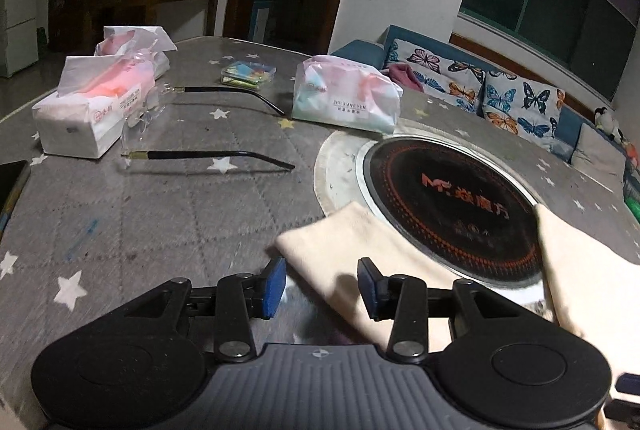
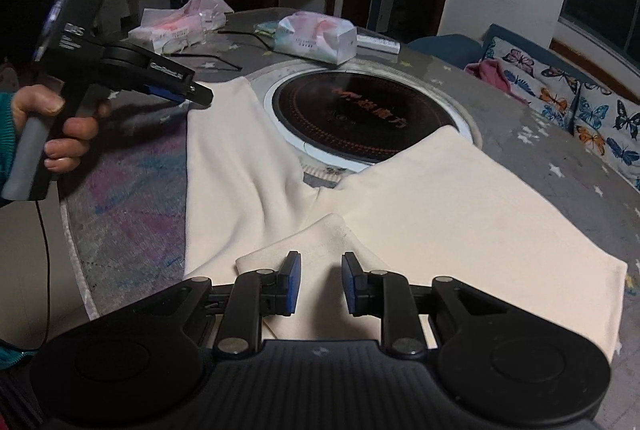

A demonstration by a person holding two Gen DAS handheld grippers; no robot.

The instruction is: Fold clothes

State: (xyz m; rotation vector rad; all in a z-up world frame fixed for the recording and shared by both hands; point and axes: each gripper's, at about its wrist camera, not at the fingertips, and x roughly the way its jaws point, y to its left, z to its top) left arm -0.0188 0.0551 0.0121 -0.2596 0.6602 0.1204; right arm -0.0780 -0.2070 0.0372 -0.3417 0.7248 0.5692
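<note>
A pair of cream shorts (image 2: pixel 460 202) lies flat on the grey star-print table, legs spread in a V around the round black hob. Its waist corner is folded over near my right gripper (image 2: pixel 320 282), which is open and hovers just above that fold. My left gripper (image 1: pixel 322 286) is open, over the near edge of the left leg (image 1: pixel 340 246). In the right wrist view the left gripper (image 2: pixel 196 94) hangs above the end of the left leg, held in a hand. The right leg shows in the left wrist view (image 1: pixel 592 270).
A round black hob (image 2: pixel 360 110) with a white ring is set into the table. Behind it lie tissue packs (image 1: pixel 92 106) (image 1: pixel 344 98), glasses (image 1: pixel 208 154), a small box (image 1: pixel 248 74) and a phone (image 1: pixel 12 182) at the left edge. A sofa with butterfly cushions (image 1: pixel 500 90) stands to the right.
</note>
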